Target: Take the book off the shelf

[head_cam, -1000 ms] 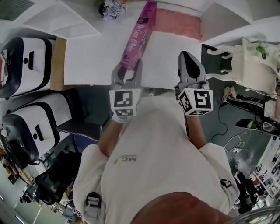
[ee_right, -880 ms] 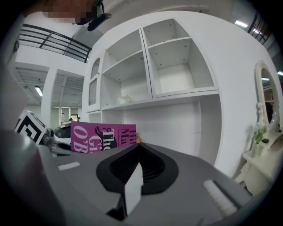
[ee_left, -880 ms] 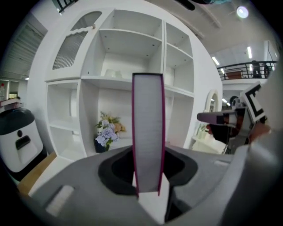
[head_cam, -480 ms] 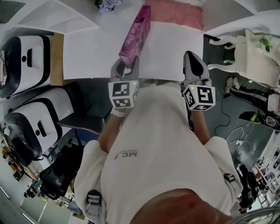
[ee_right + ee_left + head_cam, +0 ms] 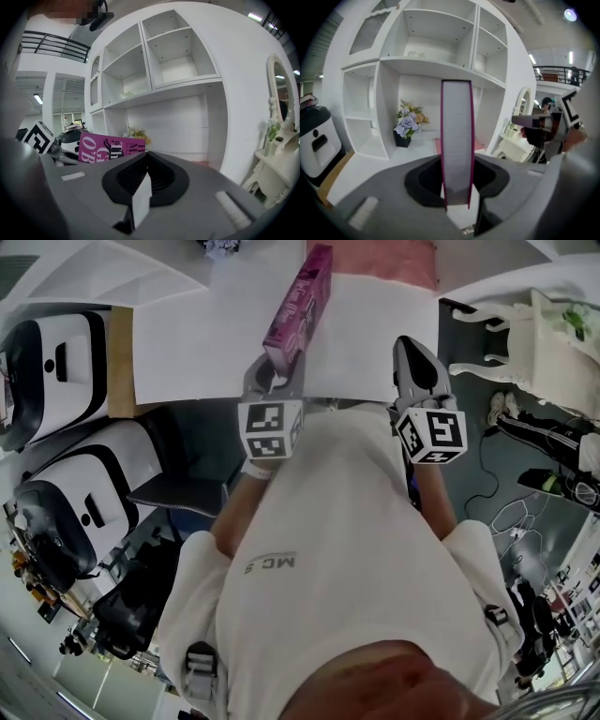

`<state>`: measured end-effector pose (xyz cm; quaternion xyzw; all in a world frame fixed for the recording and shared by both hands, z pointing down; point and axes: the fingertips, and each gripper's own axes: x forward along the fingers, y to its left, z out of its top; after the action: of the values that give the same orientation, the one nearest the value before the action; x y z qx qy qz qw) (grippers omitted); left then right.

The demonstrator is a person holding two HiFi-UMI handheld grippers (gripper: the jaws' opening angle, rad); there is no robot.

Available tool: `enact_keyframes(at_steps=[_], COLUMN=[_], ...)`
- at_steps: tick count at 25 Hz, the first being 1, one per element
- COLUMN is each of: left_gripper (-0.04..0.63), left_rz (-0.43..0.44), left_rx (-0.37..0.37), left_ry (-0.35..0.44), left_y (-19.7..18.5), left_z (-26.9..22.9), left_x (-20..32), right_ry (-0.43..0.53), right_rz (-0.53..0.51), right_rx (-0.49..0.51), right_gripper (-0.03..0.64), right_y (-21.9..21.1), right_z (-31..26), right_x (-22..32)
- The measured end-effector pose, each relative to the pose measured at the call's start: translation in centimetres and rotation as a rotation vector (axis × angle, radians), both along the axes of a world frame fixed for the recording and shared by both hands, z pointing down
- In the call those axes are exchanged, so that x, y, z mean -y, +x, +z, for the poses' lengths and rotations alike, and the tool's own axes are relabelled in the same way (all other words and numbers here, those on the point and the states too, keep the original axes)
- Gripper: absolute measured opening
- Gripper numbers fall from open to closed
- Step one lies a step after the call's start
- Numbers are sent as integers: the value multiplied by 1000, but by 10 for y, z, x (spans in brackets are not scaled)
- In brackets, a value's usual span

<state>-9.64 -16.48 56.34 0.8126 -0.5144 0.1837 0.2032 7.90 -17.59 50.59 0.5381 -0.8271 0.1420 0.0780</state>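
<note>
The left tool (image 5: 272, 379) grips the pink book (image 5: 300, 304) by its near end, clear of the shelf (image 5: 440, 47) above the white tabletop (image 5: 187, 352), and should keep it level while lowering (right tool (image 5: 417, 362) closed, empty).

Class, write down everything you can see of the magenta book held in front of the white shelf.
The book is slim, with stiff-looking magenta covers, white and black lettering and a pale page block. It stands on edge, its page edges facing the left hand-held gripper, whose jaws clamp its near end. It seems to hang clear of the white shelf unit; nothing else is seen touching it.
</note>
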Motion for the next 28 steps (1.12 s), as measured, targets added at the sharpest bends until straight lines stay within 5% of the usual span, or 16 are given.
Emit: enact_keyframes(at_steps=[5, 19, 28], left_gripper=[143, 143, 143], left_rz=[13, 47, 48], left_rx=[-8, -49, -91], left_ry=[16, 67, 69], left_y=[0, 4, 8], left_z=[-2, -21, -25], left_x=[2, -4, -10], right_ry=[-32, 6, -6], right_rz=[-28, -204, -209], right_rx=[50, -24, -13], right_gripper=[-2, -2, -2], right_y=[-6, -39, -36], right_z=[5, -20, -15], right_x=[0, -7, -18])
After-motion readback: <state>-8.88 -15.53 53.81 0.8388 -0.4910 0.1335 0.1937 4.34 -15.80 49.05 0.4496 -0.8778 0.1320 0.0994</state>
